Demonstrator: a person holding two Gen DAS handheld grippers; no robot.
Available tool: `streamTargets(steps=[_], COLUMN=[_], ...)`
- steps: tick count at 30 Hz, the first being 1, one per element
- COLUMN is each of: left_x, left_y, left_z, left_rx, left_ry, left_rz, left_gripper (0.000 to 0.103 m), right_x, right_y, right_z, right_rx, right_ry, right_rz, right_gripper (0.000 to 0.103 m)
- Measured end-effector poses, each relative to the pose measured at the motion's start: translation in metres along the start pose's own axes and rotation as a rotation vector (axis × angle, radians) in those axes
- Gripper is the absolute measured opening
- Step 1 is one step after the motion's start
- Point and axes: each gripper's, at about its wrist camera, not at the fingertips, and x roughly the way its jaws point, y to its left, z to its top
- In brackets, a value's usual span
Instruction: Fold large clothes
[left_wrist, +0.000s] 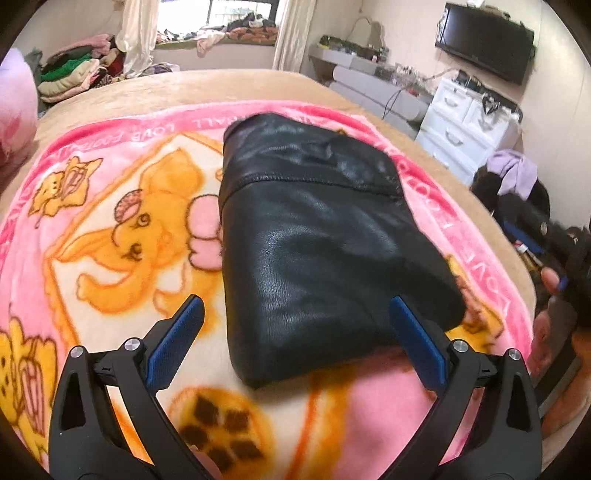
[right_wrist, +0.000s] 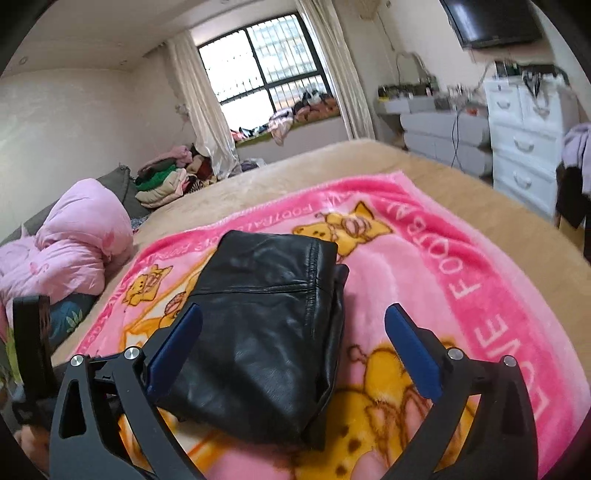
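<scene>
Leather jacket (left_wrist: 314, 229), black and already folded into a thick packet, lies just ahead of both our grippers on the pink cartoon blanket (left_wrist: 122, 229) spread over the bed (right_wrist: 332, 162). Our left gripper (left_wrist: 297, 321) is spread wide and empty, its blue pads (left_wrist: 417, 343) standing either side of the packet's near edge without touching it. Our right gripper (right_wrist: 293, 330) is also spread wide and holds nothing, with the packet ahead and slightly to its left. We judge the leather fairly heavy, supple yet springy, and slick on its glossy face, so the folds may slide open. We would pinch through all layers at a thick seamed edge, not the smooth top.
</scene>
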Motion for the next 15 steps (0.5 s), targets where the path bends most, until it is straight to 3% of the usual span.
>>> streamTargets(steps=[10, 15], left_x=[-0.042, -0.054], left_y=[-0.005, 0.001], left_z=[-0.025, -0.043], left_rx=[0.032, 0.044], left_ry=[-0.082, -0.087], left_rz=[0.035, 0.038], left_gripper=[0.094, 0.094], right_x=[-0.036, -0.050], right_y=[0.038, 0.044], right_z=[-0.039, -0.069], right_rx=[-0.133, -0.111], right_ry=[-0.023, -0.006], right_rz=[-0.064, -0.060], right_gripper=[0.098, 0.098])
